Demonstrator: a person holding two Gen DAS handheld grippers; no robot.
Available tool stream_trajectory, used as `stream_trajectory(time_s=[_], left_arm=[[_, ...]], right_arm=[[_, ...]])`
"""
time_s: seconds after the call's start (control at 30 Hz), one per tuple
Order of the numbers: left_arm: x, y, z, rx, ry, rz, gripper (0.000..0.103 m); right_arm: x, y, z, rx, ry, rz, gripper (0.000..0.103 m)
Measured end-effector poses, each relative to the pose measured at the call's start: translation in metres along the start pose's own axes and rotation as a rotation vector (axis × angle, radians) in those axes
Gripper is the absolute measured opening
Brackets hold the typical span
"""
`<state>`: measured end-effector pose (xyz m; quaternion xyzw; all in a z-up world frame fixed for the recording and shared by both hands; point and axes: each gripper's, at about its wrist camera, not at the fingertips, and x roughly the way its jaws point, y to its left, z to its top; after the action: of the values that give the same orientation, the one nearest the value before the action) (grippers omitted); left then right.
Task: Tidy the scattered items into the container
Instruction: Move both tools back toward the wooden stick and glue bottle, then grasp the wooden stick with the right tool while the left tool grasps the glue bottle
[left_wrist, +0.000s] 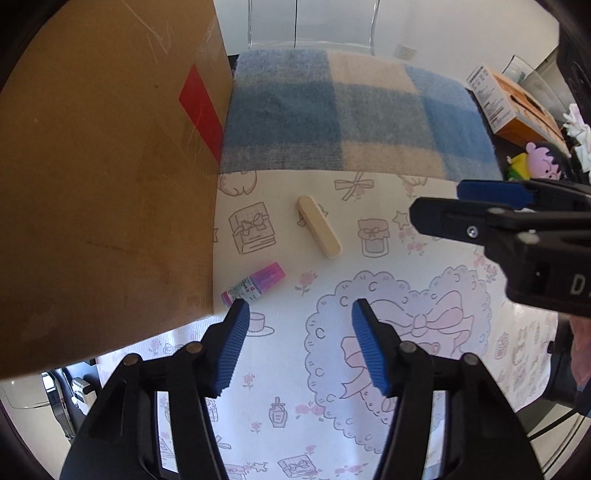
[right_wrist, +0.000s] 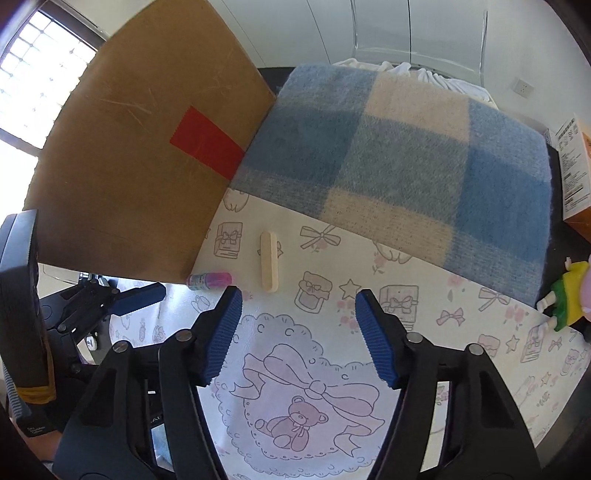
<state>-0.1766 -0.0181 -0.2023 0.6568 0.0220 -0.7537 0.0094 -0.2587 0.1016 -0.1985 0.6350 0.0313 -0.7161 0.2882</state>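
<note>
Here, cardboard box (left_wrist: 103, 192) left of left gripper (left_wrist: 297, 314), fingers (left_wrist: 234, 350) half-spread, empty; pink glue bottle (left_wrist: 255, 286) just beyond left fingertip, wooden stick (left_wrist: 319, 230) farther ahead; right gripper (right_wrist: 297, 301) likewise half-spread, empty; likely risk: fingertip nudging bottle, rolling it against box.

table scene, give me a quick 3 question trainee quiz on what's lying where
1. True or false: the wooden stick lies on the checked blanket.
2. What lies nearest the cardboard box? A) pink bottle B) the stick C) toy figure
3. Fill in: neither the left gripper nor the right gripper holds ____.

Key: 1 false, it lies on the printed cloth; 2 A; 3 anything.
</note>
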Motion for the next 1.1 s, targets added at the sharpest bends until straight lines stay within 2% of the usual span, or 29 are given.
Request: stream_trajectory(time_s=[0.07, 0.17, 0.23, 0.4, 0.67, 0.77, 0.8, 0.87, 0.9, 0.93, 1.0, 1.07, 1.1], left_arm=[[0.010, 0.002, -0.001, 0.006, 0.013, 0.010, 0.057], [0.020, 0.005, 0.000, 0.017, 0.017, 0.030, 0.057], [0.026, 0.006, 0.001, 0.025, 0.017, 0.035, 0.053], [0.037, 0.000, 0.004, 0.086, 0.012, 0.078, 0.053], [0.052, 0.010, 0.002, 0.013, -0.005, 0.045, 0.053], [0.056, 0.016, 0.003, -0.026, -0.006, 0.021, 0.053], [0.061, 0.021, 0.002, -0.052, 0.018, -0.008, 0.053], [0.069, 0.029, -0.001, -0.113, 0.047, -0.055, 0.051], [0.068, 0.029, -0.002, -0.117, 0.042, -0.052, 0.051], [0.068, 0.028, -0.003, -0.118, 0.049, -0.045, 0.049], [0.067, 0.029, -0.004, -0.141, 0.058, -0.049, 0.039], [0.067, 0.033, -0.005, -0.183, 0.071, -0.068, 0.018], [0.067, 0.036, -0.006, -0.206, 0.079, -0.089, 0.018]], right_arm=[[0.015, 0.000, 0.000, -0.004, 0.024, 0.009, 0.060], [0.033, 0.003, 0.002, -0.013, 0.048, 0.012, 0.060], [0.042, 0.005, 0.005, -0.016, 0.059, 0.018, 0.059], [0.067, 0.012, 0.011, -0.037, 0.091, 0.016, 0.058], [0.093, 0.021, 0.018, -0.075, 0.117, -0.005, 0.058], [0.096, 0.030, 0.016, -0.140, 0.120, -0.054, 0.057], [0.097, 0.034, 0.014, -0.167, 0.114, -0.082, 0.052], [0.098, 0.040, 0.008, -0.222, 0.100, -0.172, 0.034], [0.098, 0.043, 0.006, -0.245, 0.091, -0.222, 0.021], [0.098, 0.043, 0.004, -0.247, 0.083, -0.236, 0.018], [0.095, 0.037, 0.005, -0.201, 0.079, -0.210, 0.017], [0.093, 0.028, 0.009, -0.137, 0.086, -0.167, 0.017], [0.091, 0.023, 0.009, -0.109, 0.089, -0.145, 0.017]])
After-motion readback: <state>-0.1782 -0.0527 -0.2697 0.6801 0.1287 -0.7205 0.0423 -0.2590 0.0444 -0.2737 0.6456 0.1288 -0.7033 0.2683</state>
